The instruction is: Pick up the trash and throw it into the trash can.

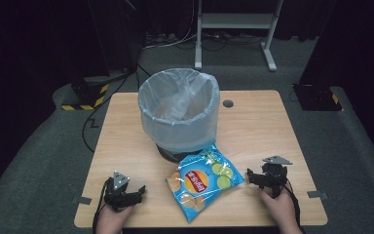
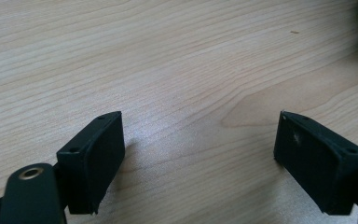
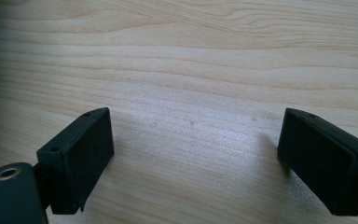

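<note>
While both hands rest at the near edge of the wooden bench (image 1: 253,126), a blue chip bag (image 1: 203,181) lies flat between them, just in front of a bin lined with a clear plastic bag (image 1: 179,111). The left hand-held gripper (image 1: 135,192) sits near the bag's left side, the right hand-held gripper (image 1: 254,178) close by its right corner. On each one the jaws stand wide apart over bare wood, holding nothing.
</note>
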Demonstrator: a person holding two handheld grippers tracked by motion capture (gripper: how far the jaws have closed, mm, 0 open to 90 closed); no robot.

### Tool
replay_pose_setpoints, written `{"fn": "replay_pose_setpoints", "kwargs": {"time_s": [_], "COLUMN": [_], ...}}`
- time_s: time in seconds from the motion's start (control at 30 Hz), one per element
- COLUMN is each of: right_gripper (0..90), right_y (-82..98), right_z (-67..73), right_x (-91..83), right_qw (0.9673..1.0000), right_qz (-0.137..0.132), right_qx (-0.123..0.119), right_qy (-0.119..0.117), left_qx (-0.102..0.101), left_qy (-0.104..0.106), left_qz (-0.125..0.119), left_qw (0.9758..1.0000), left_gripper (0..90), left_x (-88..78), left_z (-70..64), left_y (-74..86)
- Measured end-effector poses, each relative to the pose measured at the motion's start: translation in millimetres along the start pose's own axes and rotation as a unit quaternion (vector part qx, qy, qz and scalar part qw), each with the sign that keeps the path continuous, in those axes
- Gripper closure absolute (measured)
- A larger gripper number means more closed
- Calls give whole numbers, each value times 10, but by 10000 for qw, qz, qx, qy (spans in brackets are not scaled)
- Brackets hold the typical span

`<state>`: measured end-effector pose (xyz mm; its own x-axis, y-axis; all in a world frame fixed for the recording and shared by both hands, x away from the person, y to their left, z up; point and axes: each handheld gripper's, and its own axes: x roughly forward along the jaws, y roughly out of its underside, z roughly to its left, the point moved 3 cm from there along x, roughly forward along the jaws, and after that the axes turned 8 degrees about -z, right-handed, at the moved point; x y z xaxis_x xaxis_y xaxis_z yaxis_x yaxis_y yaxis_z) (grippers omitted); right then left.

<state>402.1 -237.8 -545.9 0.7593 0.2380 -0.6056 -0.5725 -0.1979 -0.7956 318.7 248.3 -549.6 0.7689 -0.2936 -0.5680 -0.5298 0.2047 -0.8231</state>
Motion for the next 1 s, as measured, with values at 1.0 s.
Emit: {"fn": "replay_pose_setpoints", "kwargs": {"time_s": [1.0], "right_gripper": [224], "right_y": [2], "right_z": [-20], "right_x": [-184], "right_qw": [9979], "right_qz": [-469], "right_qx": [-112], "right_qy": [-443], "left_qx": [-2], "left_qy": [-19], "left_qz": [-2], "left_qw": [10000], "left_gripper": [163], "left_x": [-2], "left_z": [-2], "left_y": [0]}}
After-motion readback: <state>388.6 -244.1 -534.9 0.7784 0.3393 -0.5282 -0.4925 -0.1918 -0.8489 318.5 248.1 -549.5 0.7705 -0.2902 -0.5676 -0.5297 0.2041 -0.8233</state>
